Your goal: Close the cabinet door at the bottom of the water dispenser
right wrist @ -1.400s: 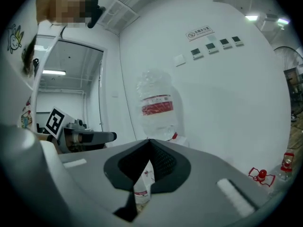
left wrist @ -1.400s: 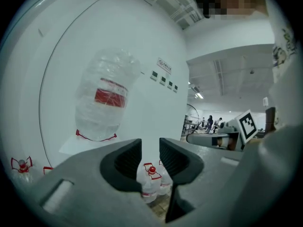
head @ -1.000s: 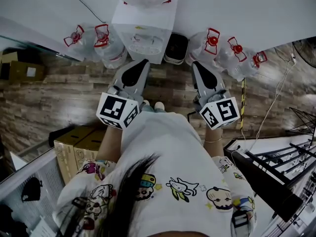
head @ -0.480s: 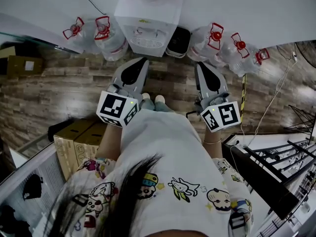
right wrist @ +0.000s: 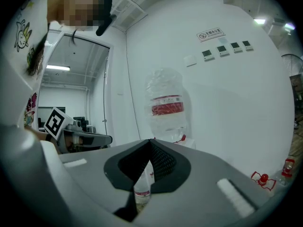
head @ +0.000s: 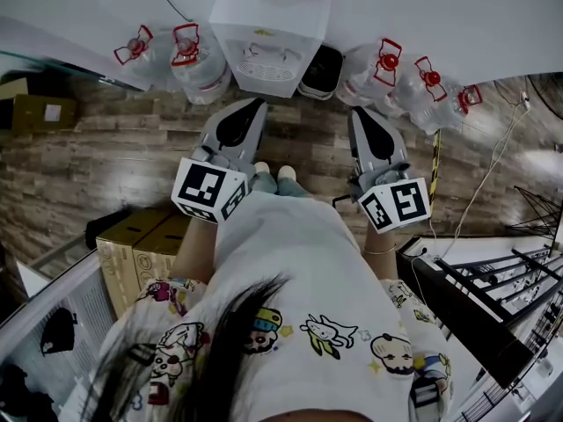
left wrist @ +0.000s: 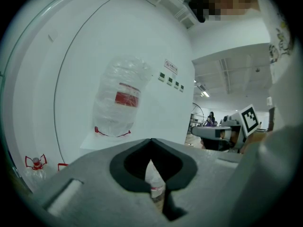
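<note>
In the head view we stand before the water dispenser (head: 268,38), set against the wall (head: 440,7); its bottom cabinet door is hidden from above. The left gripper (head: 255,106) and right gripper (head: 358,114) point toward it, not touching. In the left gripper view the jaws are clenched on nothing, and the wrapped bottle (left wrist: 118,103) shows above them. The right gripper view shows the same, probably for pushing the door with closed tips.
</note>
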